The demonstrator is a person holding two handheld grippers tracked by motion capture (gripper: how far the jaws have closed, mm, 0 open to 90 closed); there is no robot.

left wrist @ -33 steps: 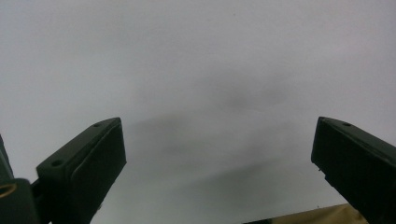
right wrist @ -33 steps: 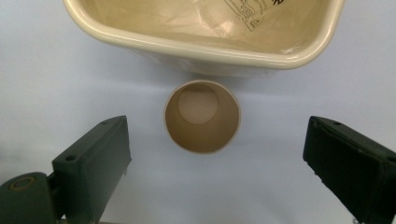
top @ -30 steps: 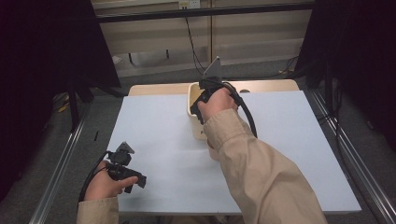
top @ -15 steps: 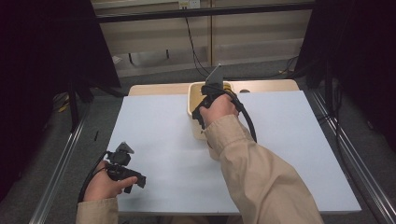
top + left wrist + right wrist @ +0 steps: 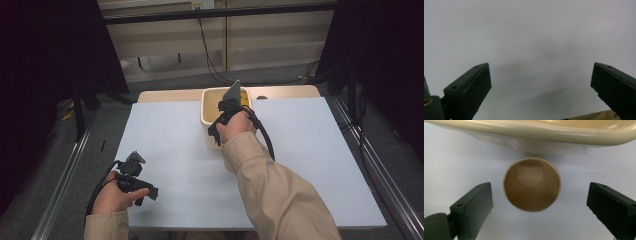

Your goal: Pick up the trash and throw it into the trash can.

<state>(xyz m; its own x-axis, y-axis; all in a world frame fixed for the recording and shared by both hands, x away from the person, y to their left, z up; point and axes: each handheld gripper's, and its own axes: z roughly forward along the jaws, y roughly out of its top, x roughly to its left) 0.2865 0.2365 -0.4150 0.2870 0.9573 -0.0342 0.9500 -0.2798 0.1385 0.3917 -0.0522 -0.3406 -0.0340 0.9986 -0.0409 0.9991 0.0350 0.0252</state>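
Directly ahead of the right gripper [image 5: 537,206], between its two widely spread jaws but not touched by either, a paper cup [image 5: 532,184] stands on the white table [image 5: 461,162], its empty mouth facing the camera. Just beyond the cup, almost against it, runs the rim of a cream tub [image 5: 531,131]. From above, the right gripper [image 5: 226,114] hangs over the tub's near edge. Nothing is held yet, so I judge the grasp not begun: closing on the cup and lifting it remain. Well back, the left gripper [image 5: 540,87] rests over bare table, jaws wide apart and empty.
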